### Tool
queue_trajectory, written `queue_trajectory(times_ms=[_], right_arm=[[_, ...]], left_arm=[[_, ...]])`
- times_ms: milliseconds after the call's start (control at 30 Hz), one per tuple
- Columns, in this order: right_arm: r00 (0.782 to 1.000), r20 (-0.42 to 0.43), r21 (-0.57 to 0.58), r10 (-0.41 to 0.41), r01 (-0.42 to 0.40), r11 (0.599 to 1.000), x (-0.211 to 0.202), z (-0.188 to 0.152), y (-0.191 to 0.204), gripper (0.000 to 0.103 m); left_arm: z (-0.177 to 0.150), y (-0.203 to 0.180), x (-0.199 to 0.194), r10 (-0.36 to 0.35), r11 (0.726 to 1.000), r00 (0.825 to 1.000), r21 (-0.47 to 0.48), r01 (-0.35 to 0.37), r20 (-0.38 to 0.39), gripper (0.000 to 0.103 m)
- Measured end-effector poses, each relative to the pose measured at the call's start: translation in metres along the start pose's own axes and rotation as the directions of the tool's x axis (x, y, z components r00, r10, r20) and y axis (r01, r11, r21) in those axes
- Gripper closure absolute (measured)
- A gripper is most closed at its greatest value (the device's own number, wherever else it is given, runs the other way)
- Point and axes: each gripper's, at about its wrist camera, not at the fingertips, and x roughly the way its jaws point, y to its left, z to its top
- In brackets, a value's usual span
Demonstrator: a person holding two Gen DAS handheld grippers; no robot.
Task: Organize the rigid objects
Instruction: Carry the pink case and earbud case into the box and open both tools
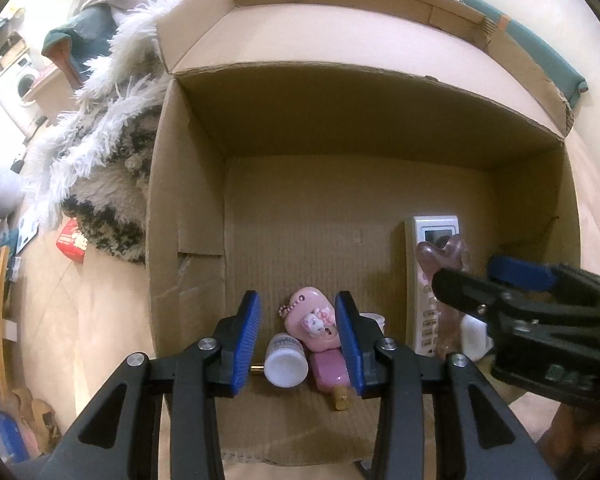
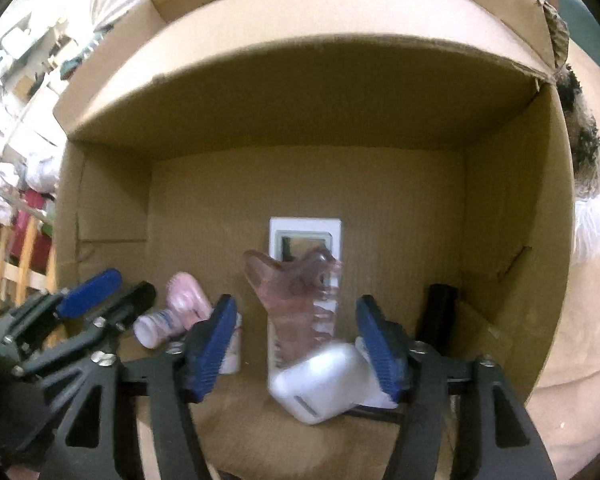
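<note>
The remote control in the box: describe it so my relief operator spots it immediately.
Look inside the open cardboard box, at its floor. The remote control lies flat on the right side, lengthwise toward the back wall, right of the pink bottle and small white-capped bottle. It is the only long white slab with a small screen and button rows, partly covered by a translucent pink hair claw.

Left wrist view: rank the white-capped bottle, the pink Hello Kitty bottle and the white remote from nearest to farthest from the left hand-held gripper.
1. White-capped bottle, between the left hand-held gripper's fingers, left side.
2. Pink Hello Kitty bottle, beside it, reaching deeper into the box.
3. White remote, off to the right.
</note>
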Motion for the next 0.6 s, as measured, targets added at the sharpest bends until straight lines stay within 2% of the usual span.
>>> queue_trajectory(times_ms=[33,100,200,333,600], right_arm=[[1.000,0.013,-0.002,0.008,-0.008,1.000,-0.003,0.001,0.001,0.020],[0.999,0.032,-0.009,0.005,-0.005,1.000,-0.007,0.002,0.003,0.012],[0.999,0.043,-0.013,0.006,-0.006,1.000,-0.009,0.003,0.004,0.001],[0.999,0.042,-0.018,-0.001,0.001,1.000,-0.008,0.003,0.007,0.000],[0.998,0.058,-0.019,-0.001,0.002,1.000,-0.011,0.004,0.008,0.000]], left_arm=[[0.000,-0.001,0.000,-0.002,1.000,1.000,0.001,0.002,-0.002,0.067],[0.001,-0.003,-0.005,-0.002,1.000,1.000,0.005,0.002,-0.001,0.065],[0.001,-0.005,-0.009,-0.004,1.000,1.000,0.011,0.004,0.014,0.051],[0.002,-0.007,-0.016,-0.003,1.000,1.000,0.016,0.003,0.027,0.040],[0.003,-0.009,-0.017,-0.001,1.000,1.000,0.017,0.001,0.019,0.039]])
